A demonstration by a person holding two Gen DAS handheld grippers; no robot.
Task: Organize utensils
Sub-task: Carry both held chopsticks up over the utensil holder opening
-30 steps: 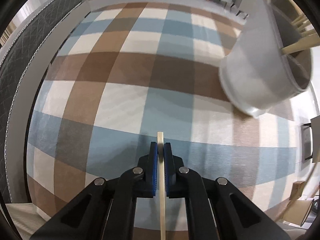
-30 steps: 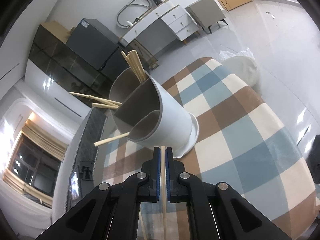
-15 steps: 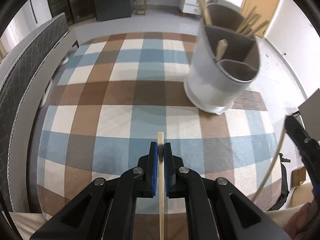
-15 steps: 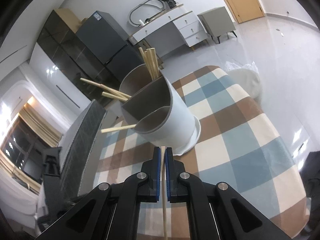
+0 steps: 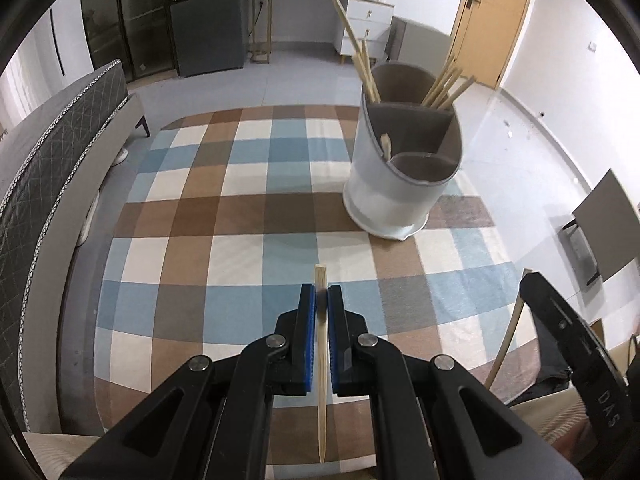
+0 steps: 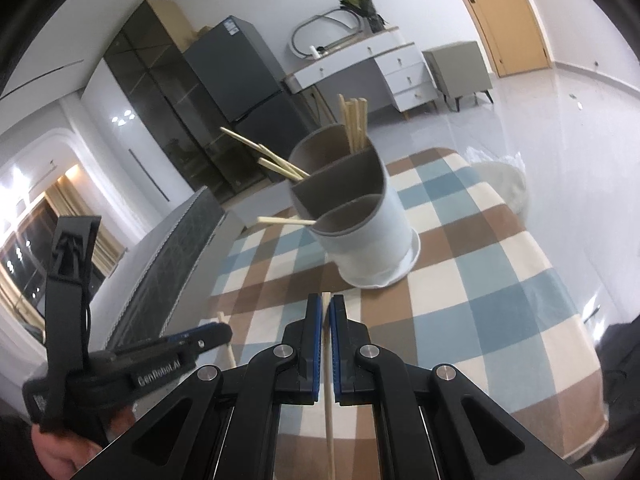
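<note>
Left gripper [image 5: 321, 300] low in the centre of its own view, blue fingers [image 5: 308, 312] clamped tight on a pale chopstick [image 5: 321, 364] — blunt end poking just past the tips, pointed end trailing back toward the lens. Under it the checked cloth [image 5: 192, 216] of the counter, brown, blue and cream squares, bare across the left and middle. Upper right of that view stands the white utensil holder [image 5: 394, 200], grey inside and split into compartments; a bundle of chopsticks [image 5: 362, 60] fans out of the far one, and a single stick end shows in the middle one. Nothing lies between the fingers and the holder.

Right gripper [image 6: 328, 308] — same story, fingers pinched shut on a second chopstick [image 6: 329, 400], tip barely clear of the pads. The holder sits dead ahead, just above centre, one stick [image 6: 286, 221] jutting sideways to the left from its near rim. Lower left of the right wrist view the other tool's black body intrudes, a hand [image 6: 60, 454] wrapped round its grip. Behind: a dark fridge [image 6: 240, 68] upper centre, a white dresser [image 6: 384, 68] upper right, a grey quilted bed edge [image 6: 168, 280] on the left.
</note>
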